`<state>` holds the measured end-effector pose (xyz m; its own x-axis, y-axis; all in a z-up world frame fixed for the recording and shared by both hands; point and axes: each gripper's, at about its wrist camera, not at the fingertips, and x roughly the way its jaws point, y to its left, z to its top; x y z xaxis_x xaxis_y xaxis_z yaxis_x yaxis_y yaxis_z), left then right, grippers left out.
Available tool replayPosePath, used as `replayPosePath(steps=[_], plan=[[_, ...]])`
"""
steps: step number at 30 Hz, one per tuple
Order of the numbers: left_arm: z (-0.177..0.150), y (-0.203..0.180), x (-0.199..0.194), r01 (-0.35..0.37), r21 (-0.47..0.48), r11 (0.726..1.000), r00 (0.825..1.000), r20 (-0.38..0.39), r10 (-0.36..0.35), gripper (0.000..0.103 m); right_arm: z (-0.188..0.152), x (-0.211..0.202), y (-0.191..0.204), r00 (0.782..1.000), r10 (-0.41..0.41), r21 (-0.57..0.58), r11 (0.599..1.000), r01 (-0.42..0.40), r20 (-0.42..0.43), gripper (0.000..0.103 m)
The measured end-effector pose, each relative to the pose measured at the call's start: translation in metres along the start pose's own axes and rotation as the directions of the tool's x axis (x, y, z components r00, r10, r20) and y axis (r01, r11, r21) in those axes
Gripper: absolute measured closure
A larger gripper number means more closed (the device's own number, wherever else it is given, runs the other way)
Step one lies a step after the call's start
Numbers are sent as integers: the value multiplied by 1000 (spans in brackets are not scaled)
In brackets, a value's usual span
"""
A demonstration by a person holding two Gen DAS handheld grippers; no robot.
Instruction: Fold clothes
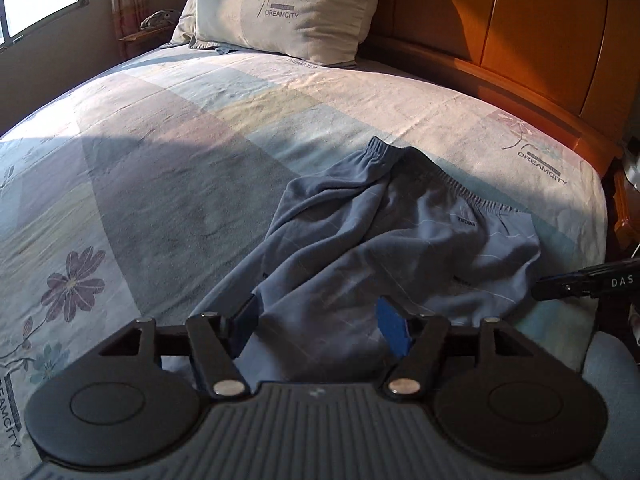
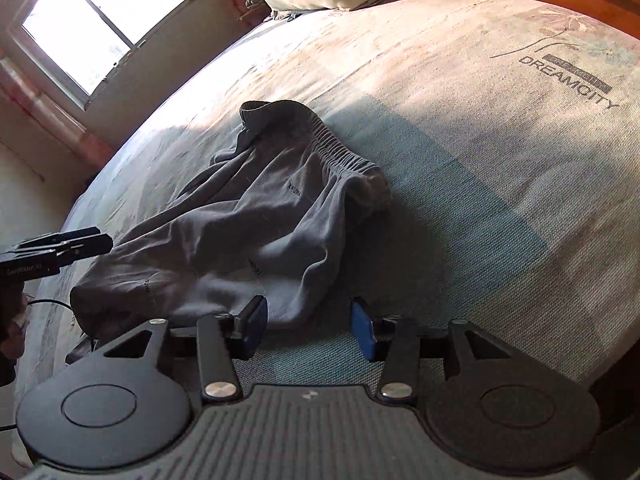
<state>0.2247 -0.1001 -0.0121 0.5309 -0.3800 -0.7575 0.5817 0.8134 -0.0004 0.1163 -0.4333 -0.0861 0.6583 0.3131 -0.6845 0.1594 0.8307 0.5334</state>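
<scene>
You are holding your left gripper low over the near end of the grey-blue shorts, its blue-padded fingers spread wide with a fold of the cloth lying between them; from this angle you cannot quite tell whether the pads are touching the fabric or hovering just above it. The shorts are lying crumpled on the bed, stretching away ahead of that gripper, with the elastic waistband at the far end, ahead and to its right.

You are keeping your right gripper just above the bedsheet, its jaws also standing wide apart and holding nothing. The shorts are lying ahead and to its left, and the near hem is sitting just beside the left pad, while only bare sheet is showing between the two pads. The tip of your left gripper is appearing far to the left of the right one, at the other side of the garment.

A pillow is resting well beyond the shorts, against the wooden headboard.
</scene>
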Motion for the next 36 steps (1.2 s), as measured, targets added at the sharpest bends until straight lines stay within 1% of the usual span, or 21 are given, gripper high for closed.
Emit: replayPosePath(steps=[2,6,10,13,14,15,16,22,26,29,31,36], plan=[[-28,-5,-19,-7,-20,1000,1000,2,7,31,-5,1,1,1000,0,-4,1000,0,0,49],[-70,-17,-52,-25,-47,999,1000,-5,25,31,-17,-2,11,1000,-10,-49,999,11,15,39],[-98,-23,-73,-22,-98,995,1000,-9,21,28,-29,-5,22,999,-24,-84,996,26,29,30],[-115,-29,-81,-43,-113,993,999,-24,40,28,-36,-7,30,999,-39,-97,994,42,29,19],[-119,-31,-83,-50,-113,992,999,-25,47,28,-38,-7,34,999,-44,-102,994,45,20,10],[-121,-31,-82,-54,-118,992,998,-25,51,28,-41,-7,38,998,-55,-106,993,55,7,3],[-123,-31,-81,-57,-122,991,998,-26,55,28,-44,-6,43,998,-70,-116,991,70,0,1],[-136,-31,-77,-81,-147,986,997,-28,78,27,-69,-6,66,988,-155,-196,969,151,-7,0],[-145,-31,-75,-97,-163,982,995,-31,93,27,-76,-5,75,980,-199,-234,953,193,-3,0],[-151,-31,-72,-110,-175,978,994,-34,106,26,-78,-6,77,977,-212,-243,948,204,-5,0],[-153,-35,-66,-139,-176,975,990,-51,131,25,-79,-7,77,977,-213,-243,948,207,1,0],[-158,-38,-58,-225,-154,962,974,-54,220,25,-81,-4,82,971,-241,-270,934,234,9,0]])
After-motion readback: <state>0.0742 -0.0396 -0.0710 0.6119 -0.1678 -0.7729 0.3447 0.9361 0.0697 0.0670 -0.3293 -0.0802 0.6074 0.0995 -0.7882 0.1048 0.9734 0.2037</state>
